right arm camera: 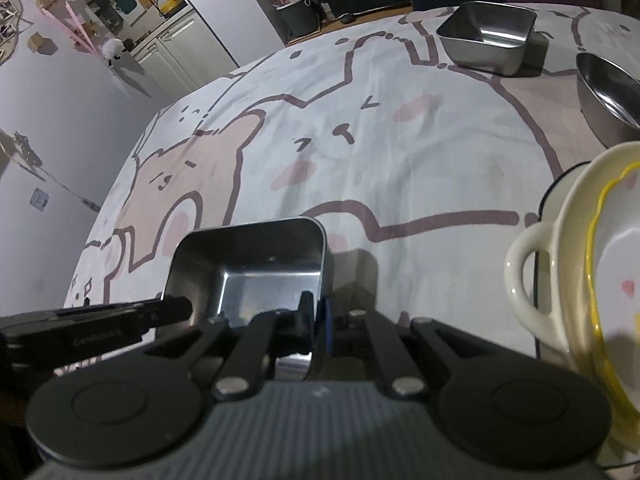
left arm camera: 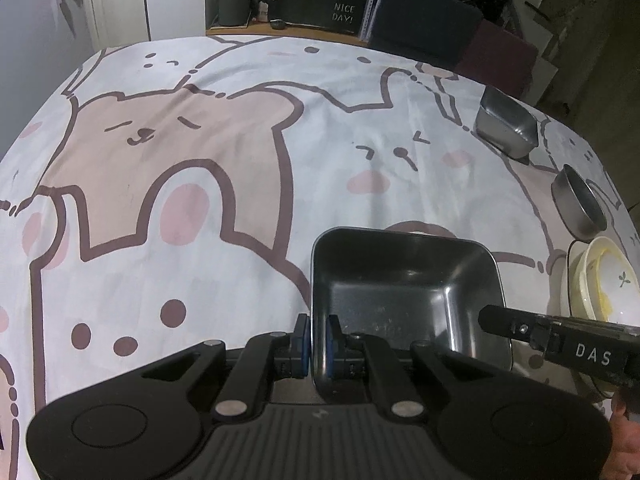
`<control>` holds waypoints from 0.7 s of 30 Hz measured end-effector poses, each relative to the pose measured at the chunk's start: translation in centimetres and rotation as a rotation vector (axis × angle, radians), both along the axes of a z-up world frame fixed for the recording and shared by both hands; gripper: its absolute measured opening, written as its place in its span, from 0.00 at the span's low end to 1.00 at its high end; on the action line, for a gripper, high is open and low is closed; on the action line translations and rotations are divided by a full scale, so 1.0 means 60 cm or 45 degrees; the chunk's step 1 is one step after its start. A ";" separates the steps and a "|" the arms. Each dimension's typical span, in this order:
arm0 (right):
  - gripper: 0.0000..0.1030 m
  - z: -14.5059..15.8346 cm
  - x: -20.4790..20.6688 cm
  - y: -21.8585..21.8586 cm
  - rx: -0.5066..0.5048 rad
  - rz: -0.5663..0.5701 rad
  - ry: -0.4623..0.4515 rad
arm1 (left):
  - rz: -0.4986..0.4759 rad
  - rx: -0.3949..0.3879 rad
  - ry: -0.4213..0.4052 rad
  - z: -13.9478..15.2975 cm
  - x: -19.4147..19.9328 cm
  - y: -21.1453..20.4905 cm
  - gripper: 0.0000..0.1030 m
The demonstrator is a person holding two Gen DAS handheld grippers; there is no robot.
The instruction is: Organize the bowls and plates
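Both grippers tilted steeply down over the surface (left arm camera: pixel 200 160), covered in a cartoon-bear cloth. Left gripper (left arm camera: pixel 318 344) clamped on the left wall of the square metal tray (left arm camera: pixel 400 280), one pad inside, one outside. Right gripper (right arm camera: pixel 318 320) clamped on the same tray's right wall. Tray sits near the front edge, between the two. Second square tray (left arm camera: pixel 506 124) and round metal bowl (left arm camera: pixel 580 204) farther back on the right. Cream dish stack (right arm camera: pixel 580 280) just beside the right gripper.
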State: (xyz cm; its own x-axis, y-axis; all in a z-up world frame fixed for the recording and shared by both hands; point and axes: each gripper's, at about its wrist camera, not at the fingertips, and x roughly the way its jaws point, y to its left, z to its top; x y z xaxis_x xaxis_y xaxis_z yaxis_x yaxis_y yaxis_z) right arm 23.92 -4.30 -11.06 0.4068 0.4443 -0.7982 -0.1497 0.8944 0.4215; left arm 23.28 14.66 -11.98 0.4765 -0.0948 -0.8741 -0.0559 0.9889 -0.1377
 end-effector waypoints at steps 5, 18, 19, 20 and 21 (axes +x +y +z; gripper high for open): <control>0.07 -0.005 0.004 0.002 -0.013 0.004 0.016 | -0.012 -0.002 0.019 -0.006 0.003 -0.003 0.08; 0.07 -0.015 0.011 0.005 -0.018 -0.002 0.040 | -0.007 -0.024 0.035 -0.012 0.006 0.001 0.08; 0.07 -0.015 0.011 0.005 -0.017 -0.002 0.040 | -0.008 -0.023 0.036 -0.012 0.006 0.001 0.08; 0.07 -0.015 0.011 0.005 -0.017 -0.003 0.040 | -0.008 -0.023 0.036 -0.012 0.006 0.001 0.08; 0.07 -0.016 0.011 0.005 -0.016 -0.003 0.041 | -0.009 -0.022 0.037 -0.012 0.007 0.001 0.08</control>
